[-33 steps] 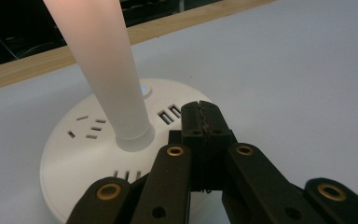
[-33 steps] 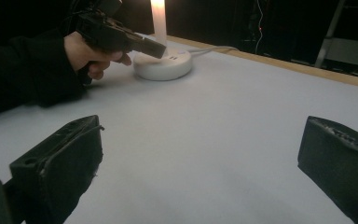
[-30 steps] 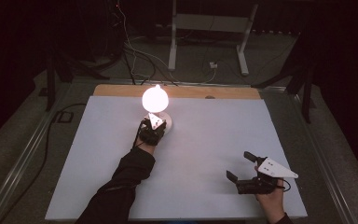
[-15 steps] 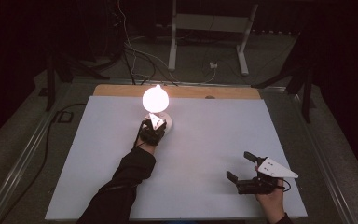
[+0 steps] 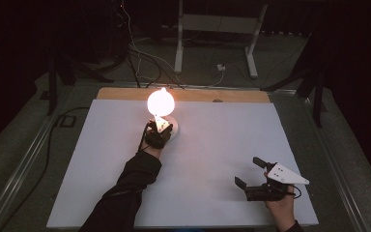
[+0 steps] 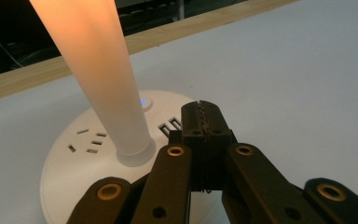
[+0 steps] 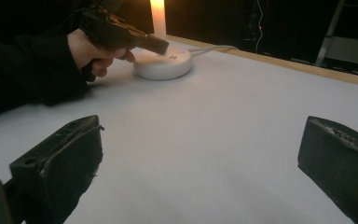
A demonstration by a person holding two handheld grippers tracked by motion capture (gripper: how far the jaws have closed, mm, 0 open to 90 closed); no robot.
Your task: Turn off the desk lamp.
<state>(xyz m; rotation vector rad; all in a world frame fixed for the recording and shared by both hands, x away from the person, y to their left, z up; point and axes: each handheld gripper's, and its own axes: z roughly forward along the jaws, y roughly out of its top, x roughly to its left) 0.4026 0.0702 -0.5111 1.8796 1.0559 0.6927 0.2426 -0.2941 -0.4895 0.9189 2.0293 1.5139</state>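
Observation:
A lit lamp glows at the far middle of the white table, with its bright globe (image 5: 161, 101) above a round white base (image 5: 174, 128). In the left gripper view its glowing stem (image 6: 102, 84) rises from the base (image 6: 74, 154), which has sockets and a small blue-lit button (image 6: 143, 100). My left gripper (image 6: 203, 109) is shut with nothing between the jaws. Its tip (image 5: 165, 126) lies over the base's top beside the button; whether it touches I cannot tell. My right gripper (image 5: 249, 171) rests open near the front right, jaws wide apart (image 7: 200, 154).
A wooden strip (image 5: 232, 95) runs along the table's far edge. A white cord (image 7: 212, 47) leaves the lamp base toward the back. Beyond the table the floor holds a metal stand (image 5: 217, 29) and loose cables (image 5: 140, 53). The room around is dark.

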